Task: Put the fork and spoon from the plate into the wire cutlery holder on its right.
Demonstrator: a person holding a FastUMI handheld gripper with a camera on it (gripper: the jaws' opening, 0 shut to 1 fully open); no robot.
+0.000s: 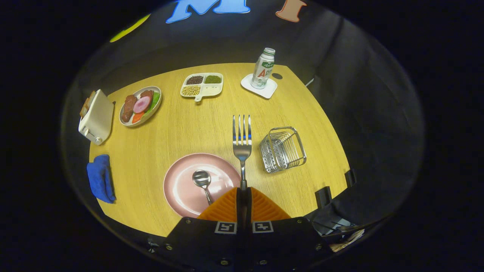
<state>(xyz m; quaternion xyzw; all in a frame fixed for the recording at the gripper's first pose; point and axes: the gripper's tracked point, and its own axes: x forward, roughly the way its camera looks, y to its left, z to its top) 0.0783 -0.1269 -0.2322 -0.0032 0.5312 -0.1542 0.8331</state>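
Here the gripper (243, 193) is clamped on a shiny fork (242, 141), tines pointing ahead, above the pink plate's (181, 189) right rim; spoon (202, 181) lies inside; wire cutlery holder (283, 149) stands just right, bare tabletop (196, 124) between.

Hidden ends of the cutlery

The fork (242, 145) handle's lower end vanishes between the closed fingers of the hand-held gripper (244, 189); the spoon (202, 183) handle's tip is covered by one finger over the plate (181, 189).

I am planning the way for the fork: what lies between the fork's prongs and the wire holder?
In the gripper view, only bare table lies between the fork, clamped in the tongs, and the wire holder to its right.
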